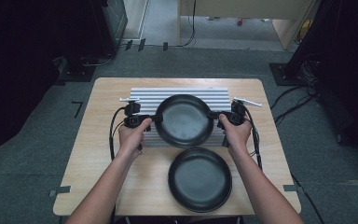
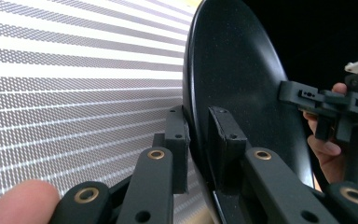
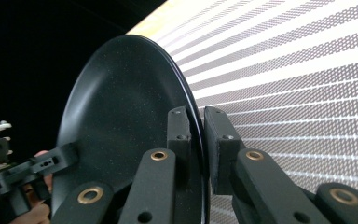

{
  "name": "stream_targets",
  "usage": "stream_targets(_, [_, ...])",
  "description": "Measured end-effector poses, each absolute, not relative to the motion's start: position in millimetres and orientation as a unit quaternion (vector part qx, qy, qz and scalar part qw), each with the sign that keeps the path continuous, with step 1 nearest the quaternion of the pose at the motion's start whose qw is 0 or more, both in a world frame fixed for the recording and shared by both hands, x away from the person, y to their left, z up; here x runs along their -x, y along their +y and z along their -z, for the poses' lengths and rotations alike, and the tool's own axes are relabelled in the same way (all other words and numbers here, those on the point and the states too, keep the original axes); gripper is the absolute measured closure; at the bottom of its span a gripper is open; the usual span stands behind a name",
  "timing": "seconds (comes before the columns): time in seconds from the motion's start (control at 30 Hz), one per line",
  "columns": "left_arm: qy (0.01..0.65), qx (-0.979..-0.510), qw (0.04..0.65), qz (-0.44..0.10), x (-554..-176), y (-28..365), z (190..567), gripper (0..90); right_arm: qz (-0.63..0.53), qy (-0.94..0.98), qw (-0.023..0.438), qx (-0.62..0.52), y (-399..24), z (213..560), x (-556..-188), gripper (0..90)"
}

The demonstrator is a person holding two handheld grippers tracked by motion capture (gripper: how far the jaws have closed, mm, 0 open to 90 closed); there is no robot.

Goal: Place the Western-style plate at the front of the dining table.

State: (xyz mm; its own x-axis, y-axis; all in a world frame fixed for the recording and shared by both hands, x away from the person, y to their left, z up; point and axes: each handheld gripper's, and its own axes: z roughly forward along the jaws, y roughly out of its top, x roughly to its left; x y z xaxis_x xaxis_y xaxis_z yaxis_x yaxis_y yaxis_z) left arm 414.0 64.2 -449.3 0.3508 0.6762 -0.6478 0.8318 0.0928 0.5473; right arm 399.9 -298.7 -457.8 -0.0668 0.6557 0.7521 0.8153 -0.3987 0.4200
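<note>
Soft overhead light falls on the surface (image 1: 102, 140), pale and even, while both sides of the high view sink into near black. The upper plate (image 1: 184, 120) catches a dull sheen. In both gripper views the ribbed board (image 2: 74, 84) glares white with moiré shimmer, and a blurred fingertip (image 2: 18, 201) sits at the bottom edge.

second black plate (image 1: 200, 179) close below the held plate (image 1: 184, 120), ribbed mat (image 1: 144, 96) behind, table corners (image 1: 93, 158) seemingly free
</note>
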Motion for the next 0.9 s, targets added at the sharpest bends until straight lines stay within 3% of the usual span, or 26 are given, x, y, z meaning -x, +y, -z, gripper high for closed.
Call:
stream_targets(0.43, [0.612, -0.645, 0.449, 0.085, -453.5, 59.5, 482.5, 79.7, 0.465, -0.52, 0.084, 0.711, -290.2, 499.6, -430.3, 81.8])
stream_targets(0.9, [0.634, -0.634, 0.434, 0.086, -476.3, 56.9, 494.5, 79.5, 0.456, -0.512, 0.051, 0.726, -282.1, 511.6, -446.1, 81.5])
